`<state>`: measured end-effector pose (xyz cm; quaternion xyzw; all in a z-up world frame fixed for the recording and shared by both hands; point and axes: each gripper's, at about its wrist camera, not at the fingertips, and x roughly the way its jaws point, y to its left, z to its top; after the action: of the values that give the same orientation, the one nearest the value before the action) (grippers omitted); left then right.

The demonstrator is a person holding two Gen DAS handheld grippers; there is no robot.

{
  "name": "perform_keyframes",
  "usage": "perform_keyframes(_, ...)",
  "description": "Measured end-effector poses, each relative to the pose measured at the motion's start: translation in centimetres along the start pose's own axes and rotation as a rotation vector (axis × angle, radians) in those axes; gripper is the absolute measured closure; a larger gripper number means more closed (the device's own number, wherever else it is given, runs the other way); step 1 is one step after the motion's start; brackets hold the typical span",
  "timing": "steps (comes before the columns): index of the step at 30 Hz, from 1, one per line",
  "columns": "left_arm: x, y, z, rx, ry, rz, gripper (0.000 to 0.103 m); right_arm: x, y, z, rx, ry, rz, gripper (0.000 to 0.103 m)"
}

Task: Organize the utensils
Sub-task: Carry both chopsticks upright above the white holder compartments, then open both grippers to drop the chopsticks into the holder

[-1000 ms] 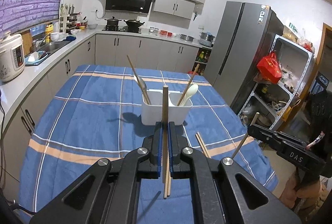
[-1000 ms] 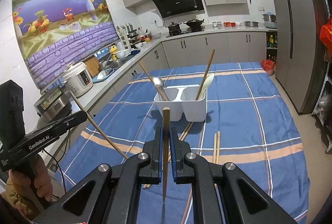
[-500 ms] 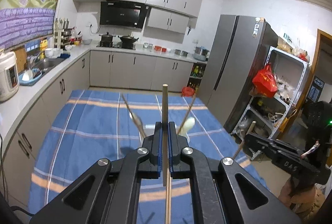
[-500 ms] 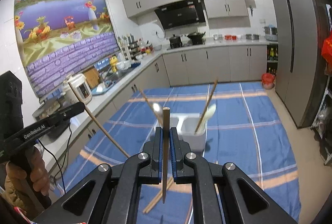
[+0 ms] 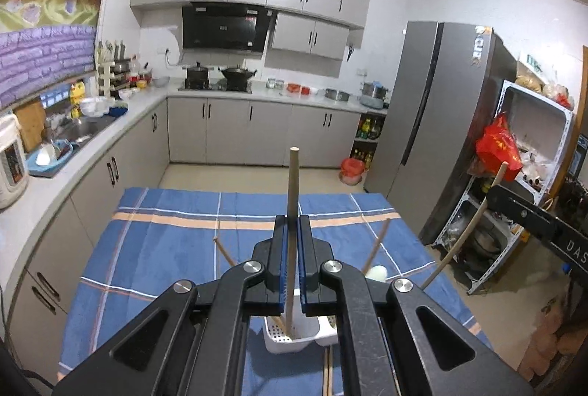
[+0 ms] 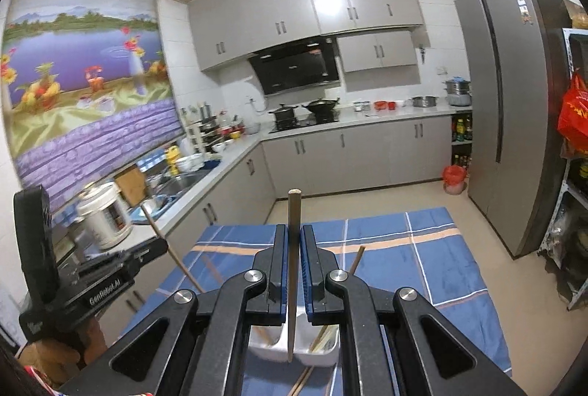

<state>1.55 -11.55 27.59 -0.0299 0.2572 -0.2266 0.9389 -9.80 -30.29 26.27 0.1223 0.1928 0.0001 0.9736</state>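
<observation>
Blue tablecloth: caddy w/ chopsticks

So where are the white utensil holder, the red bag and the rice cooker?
white utensil holder (image 5: pixel 290 341): left wrist view, perforated front wall below the jaws.
red bag (image 5: pixel 498 148): left wrist view, middle of the bag on the shelf.
rice cooker (image 6: pixel 104 216): right wrist view, its white body.

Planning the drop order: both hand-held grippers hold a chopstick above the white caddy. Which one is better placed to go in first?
Probably left. Its chopstick already points into the perforated compartment of the white caddy. The right one's chopstick hangs over the divider.
</observation>
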Motion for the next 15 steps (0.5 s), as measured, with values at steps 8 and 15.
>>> perform_keyframes(8,8.2,1.2,-1.8,-0.038,0.158,-0.023,0.099,7.2,-1.8,-1.8,0.04,0.119,-0.049,0.096)
perform_keyframes(15,10.9,1.4,-3.4,-0.044,0.214,-0.045,0.098,10.2,-3.3,-3.9,0.057,0.202,-0.063,0.095)
